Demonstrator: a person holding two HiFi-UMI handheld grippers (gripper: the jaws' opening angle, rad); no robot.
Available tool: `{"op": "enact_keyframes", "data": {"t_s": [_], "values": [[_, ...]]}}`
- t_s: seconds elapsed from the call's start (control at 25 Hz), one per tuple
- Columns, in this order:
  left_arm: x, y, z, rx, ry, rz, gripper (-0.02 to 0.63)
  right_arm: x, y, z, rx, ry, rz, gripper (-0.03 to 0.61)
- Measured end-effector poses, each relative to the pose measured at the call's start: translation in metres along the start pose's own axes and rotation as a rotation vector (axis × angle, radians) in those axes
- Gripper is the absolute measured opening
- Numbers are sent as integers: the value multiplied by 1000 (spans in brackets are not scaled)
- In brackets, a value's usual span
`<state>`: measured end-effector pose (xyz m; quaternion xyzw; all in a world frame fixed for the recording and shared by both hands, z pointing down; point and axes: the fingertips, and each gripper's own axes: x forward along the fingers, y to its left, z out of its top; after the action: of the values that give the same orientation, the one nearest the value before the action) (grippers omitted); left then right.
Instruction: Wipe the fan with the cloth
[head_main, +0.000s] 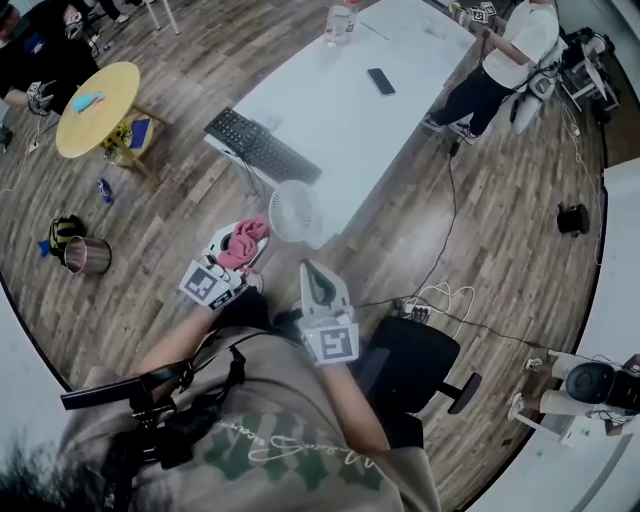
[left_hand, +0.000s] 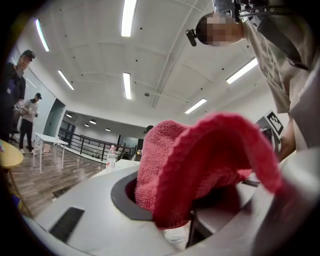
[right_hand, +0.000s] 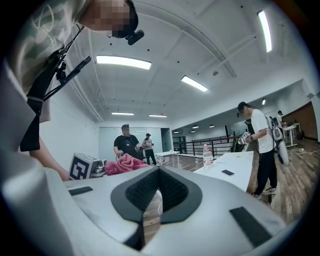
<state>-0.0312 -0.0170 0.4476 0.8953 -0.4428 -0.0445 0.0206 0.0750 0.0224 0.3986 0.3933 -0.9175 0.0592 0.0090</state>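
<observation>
No legible text or labels.

The grey right gripper (right_hand: 159, 174) has its black-padded jaws pressed together, empty; a crumpled pink cloth (right_hand: 125, 164) shows beyond, leftward.

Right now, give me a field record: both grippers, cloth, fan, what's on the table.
left gripper: shut on the cloth
right gripper: shut, nothing between the jaws
cloth: pink, bunched between the left jaws
fan: white, at the near end of the table, ahead of both grippers; cloth not on it yet
table: white; also holds keyboard, phone, bottle
wipe: not started
</observation>
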Motion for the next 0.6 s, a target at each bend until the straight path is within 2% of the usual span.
{"op": "enact_keyframes", "data": {"t_s": [0.28,0.48,0.6], "values": [[21,21,-45,-123,42,-85,135,25,-3,-2,-12,45,-68,9],[34,22,-72,-128,66,-199,133,37,4,-5,-42,72,-113,9],[41,34,-90,-141,83,-240,133,48,4,-15,-35,96,-148,9]]}}
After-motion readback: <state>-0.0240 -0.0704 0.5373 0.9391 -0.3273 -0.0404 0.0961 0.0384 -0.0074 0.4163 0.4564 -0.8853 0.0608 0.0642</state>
